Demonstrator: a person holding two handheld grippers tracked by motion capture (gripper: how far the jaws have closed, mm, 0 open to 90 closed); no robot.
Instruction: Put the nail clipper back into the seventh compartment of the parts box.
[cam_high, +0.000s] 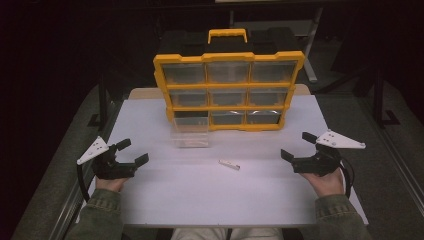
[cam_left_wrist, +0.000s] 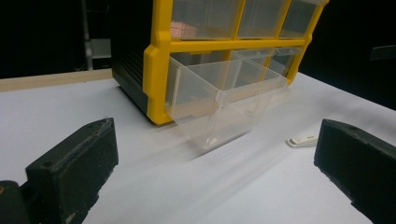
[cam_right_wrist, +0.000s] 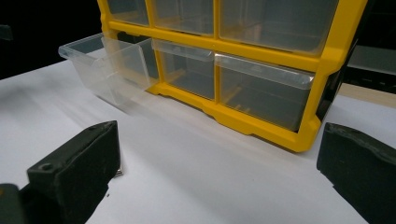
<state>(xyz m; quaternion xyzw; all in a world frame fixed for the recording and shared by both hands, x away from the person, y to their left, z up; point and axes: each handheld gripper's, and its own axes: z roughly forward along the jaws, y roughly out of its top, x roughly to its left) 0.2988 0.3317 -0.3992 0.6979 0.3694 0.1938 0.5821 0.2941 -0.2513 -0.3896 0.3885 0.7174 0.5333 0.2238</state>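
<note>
White tabletop (cam_high: 200, 195), flat, set in a dark room; your sleeves enter at its near edge.

Item 1: your left gripper (cam_high: 129, 153), black, two-jawed, with a grey three-cornered plate, near the table's left edge. Jaws stand wide apart, nothing between them, resting low over the bare surface.

Item 2: your right gripper (cam_high: 298, 146), black, same build, near the right edge, well apart from the left one. Jaws spread wide, holding nothing.

Item 3: small white oblong piece (cam_high: 229, 164), lying flat on the table between the two grippers, a little right of centre, touched by neither. In the left gripper view it lies beside the right-hand jaw (cam_left_wrist: 301, 140).

Item 4: clear plastic drawer (cam_high: 190, 131), pulled out toward you from the bottom-left slot of the organiser, its front tipped down to the table; appears empty.

Item 5: yellow-framed black storage organiser (cam_high: 228, 57) with nine clear drawers in three rows, standing upright at the far middle of the table, yellow carry handle (cam_high: 227, 34) on top. Other eight drawers sit closed.
</note>
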